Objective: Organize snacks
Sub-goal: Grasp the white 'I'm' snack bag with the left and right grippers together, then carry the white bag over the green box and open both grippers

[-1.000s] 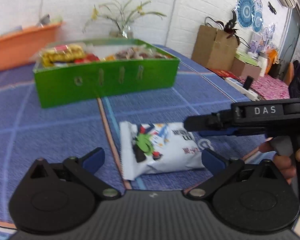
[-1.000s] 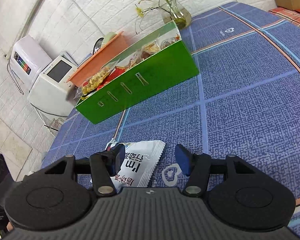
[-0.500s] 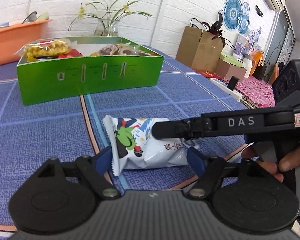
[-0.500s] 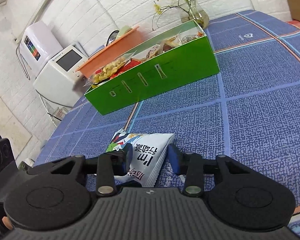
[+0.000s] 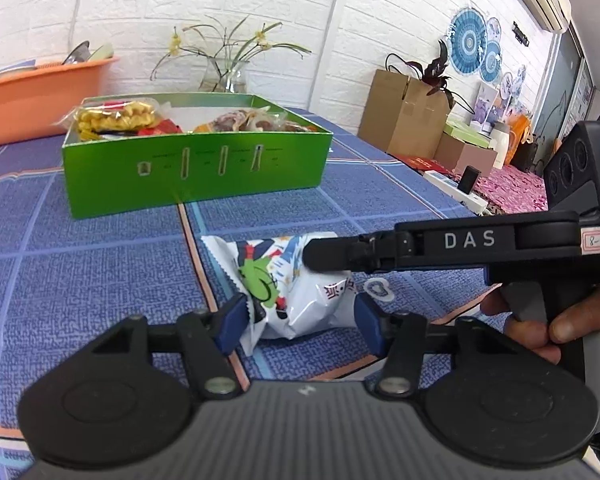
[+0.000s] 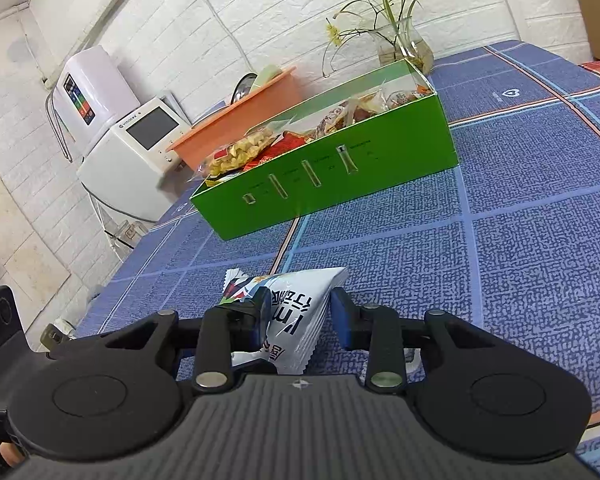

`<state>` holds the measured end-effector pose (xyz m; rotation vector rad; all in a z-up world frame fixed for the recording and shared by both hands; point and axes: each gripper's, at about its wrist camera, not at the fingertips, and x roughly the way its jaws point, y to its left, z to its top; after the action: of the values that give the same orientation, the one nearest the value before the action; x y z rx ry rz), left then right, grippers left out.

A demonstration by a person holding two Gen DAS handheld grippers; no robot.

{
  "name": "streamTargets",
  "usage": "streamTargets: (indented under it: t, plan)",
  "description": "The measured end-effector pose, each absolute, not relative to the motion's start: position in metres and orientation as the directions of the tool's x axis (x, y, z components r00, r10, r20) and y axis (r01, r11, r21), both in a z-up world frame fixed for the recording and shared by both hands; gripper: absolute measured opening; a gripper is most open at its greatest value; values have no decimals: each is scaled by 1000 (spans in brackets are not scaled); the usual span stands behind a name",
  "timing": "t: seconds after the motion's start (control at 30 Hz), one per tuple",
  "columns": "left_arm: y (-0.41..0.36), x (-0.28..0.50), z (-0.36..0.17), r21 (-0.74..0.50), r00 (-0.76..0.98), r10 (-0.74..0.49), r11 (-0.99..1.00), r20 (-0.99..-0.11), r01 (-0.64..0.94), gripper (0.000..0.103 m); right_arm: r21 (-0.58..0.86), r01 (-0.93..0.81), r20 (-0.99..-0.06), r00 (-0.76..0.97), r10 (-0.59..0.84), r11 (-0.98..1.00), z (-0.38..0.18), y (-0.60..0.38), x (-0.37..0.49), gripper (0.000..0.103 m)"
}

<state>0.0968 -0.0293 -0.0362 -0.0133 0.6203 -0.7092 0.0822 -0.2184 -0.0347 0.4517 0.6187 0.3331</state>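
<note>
**Gripping one snack packet from two sides**

Looking along the left gripper point(image 5: 300, 322), the white snack packet point(image 5: 296, 280) lies on the blue patterned surface point(image 5: 80, 280), near the camera and centred between the blue fingers point(image 5: 230, 326). The left one presses its crimped edge and the right one sits at the packet's other side, so the packet is pinched between them. The right gripper point(image 5: 328, 258) reaches in from the right, its black tip over the packet's top, a hand point(image 5: 540, 320) on its handle. Farther off stands the green box point(image 5: 196, 172), filled with wrapped snacks. Behind it are an orange tub point(image 5: 40, 100) and a glass vase point(image 5: 224, 76) of flowers.

In the right wrist view, the right gripper point(image 6: 300, 312) has its fingers point(image 6: 342, 312) closed on the end of the snack packet point(image 6: 296, 304), which bulges up between them. The green box point(image 6: 340, 176) sits farther away across the surface point(image 6: 520, 240), well apart from the packet. A white appliance point(image 6: 128, 144) stands at far left.
</note>
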Motion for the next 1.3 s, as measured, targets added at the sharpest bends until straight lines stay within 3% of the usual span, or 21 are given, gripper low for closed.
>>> streamTargets:
  t: [0.6,0.83,1.03,1.3]
  plan:
    - [11,95,-17,-155,700,-495,857,-514,492,56,466,-311,-460,715,527,829,-19,-173,111,58]
    - [15,125,27,-71,775,-467,871,-426,485,56,436,-379,-351,764,542,816,19,-165,133,58]
    - [-13,165,63,17,809,-485,855,-333,519,56,402,-363,-233,847,478,841,56,-184,159,58]
    - [-55,228,63,-59,789,-519,845,-329,531,56,340,-220,-190,936,296,914,54,-203,201,59]
